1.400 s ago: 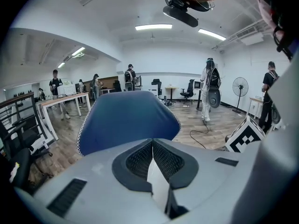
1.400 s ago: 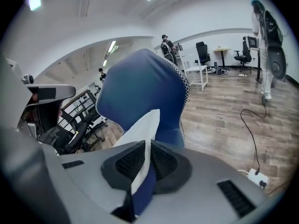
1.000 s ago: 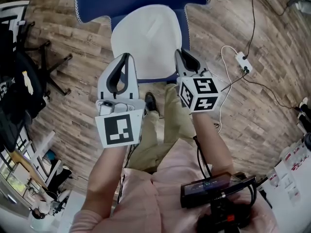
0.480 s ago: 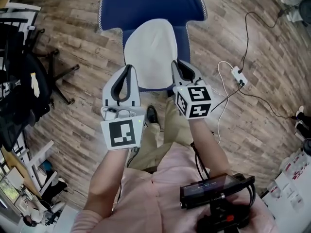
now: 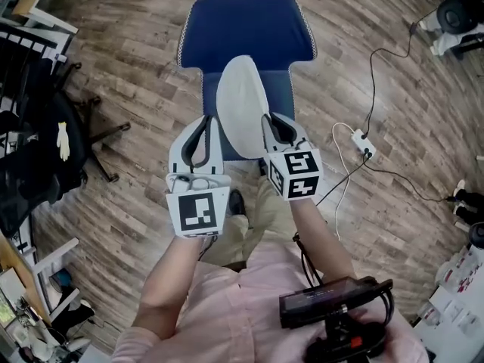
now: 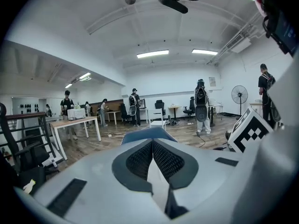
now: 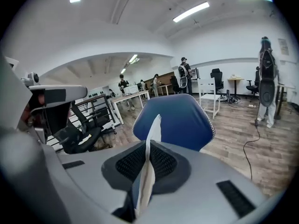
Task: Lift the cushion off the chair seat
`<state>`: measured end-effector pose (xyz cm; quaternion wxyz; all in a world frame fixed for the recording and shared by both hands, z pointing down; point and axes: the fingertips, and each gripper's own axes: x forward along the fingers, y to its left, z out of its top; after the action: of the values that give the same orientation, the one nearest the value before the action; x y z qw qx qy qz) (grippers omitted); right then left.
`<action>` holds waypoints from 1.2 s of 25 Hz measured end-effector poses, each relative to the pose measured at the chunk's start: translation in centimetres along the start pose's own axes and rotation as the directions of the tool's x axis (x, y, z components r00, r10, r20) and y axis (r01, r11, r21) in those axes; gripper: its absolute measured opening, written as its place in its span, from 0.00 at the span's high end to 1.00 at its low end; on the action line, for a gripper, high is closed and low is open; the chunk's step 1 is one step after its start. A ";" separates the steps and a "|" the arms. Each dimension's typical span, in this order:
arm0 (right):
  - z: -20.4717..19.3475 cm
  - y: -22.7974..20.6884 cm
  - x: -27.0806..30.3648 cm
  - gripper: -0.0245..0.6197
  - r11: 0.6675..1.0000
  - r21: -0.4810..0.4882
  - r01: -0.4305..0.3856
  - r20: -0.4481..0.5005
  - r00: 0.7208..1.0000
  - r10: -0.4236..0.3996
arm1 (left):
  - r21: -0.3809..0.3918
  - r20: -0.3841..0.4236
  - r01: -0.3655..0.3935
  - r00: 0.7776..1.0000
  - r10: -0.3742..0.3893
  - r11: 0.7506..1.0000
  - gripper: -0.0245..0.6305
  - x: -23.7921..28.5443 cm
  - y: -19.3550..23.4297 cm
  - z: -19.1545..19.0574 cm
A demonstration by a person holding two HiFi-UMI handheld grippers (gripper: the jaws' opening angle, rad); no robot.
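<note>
1. Floor (image 5: 121,59): wood planks, brown/grey mix.
2. Black office chair (image 5: 53,153) at left w/ star base; white power strip (image 5: 361,144) + cables (image 5: 373,74) on the planks at right.
3. Big open room, white walls (image 6: 173,80) & ceiling (image 6: 107,13); strip lights (image 6: 153,54) lit.
4. Far end: white tables (image 6: 77,121), black chairs (image 6: 191,107), pedestal fan (image 6: 239,95), several ppl (image 6: 201,107) standing.
</note>
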<state>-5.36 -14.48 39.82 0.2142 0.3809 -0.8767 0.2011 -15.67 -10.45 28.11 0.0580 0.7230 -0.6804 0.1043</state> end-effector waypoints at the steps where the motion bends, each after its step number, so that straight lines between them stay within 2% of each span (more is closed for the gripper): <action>1: 0.3 0.4 -0.4 0.92 1.000 -0.009 0.002 0.005 1.000 -0.002 | 0.000 0.013 0.002 1.000 -0.002 1.000 0.94 -0.4 0.0 0.4; 9: 2.6 3.5 -4.4 0.93 0.997 -0.074 0.035 0.057 0.998 -0.031 | 0.040 0.089 0.039 0.995 -0.043 0.998 0.94 -3.5 -0.2 3.4; 20: 6.8 5.5 -10.6 0.93 0.985 -0.132 0.111 0.184 0.979 -0.086 | 0.052 0.194 0.077 0.977 -0.085 0.996 0.94 -7.1 -1.9 7.3; 30: 10.3 7.7 -14.2 0.94 0.973 -0.184 0.142 0.283 0.955 -0.085 | 0.056 0.257 0.062 0.963 -0.075 0.996 0.94 -9.3 -1.7 10.0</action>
<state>-4.69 -6.68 22.28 0.1399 0.4311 -0.8903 0.0437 -13.77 -3.57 16.39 -0.0451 0.7548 -0.6540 0.0231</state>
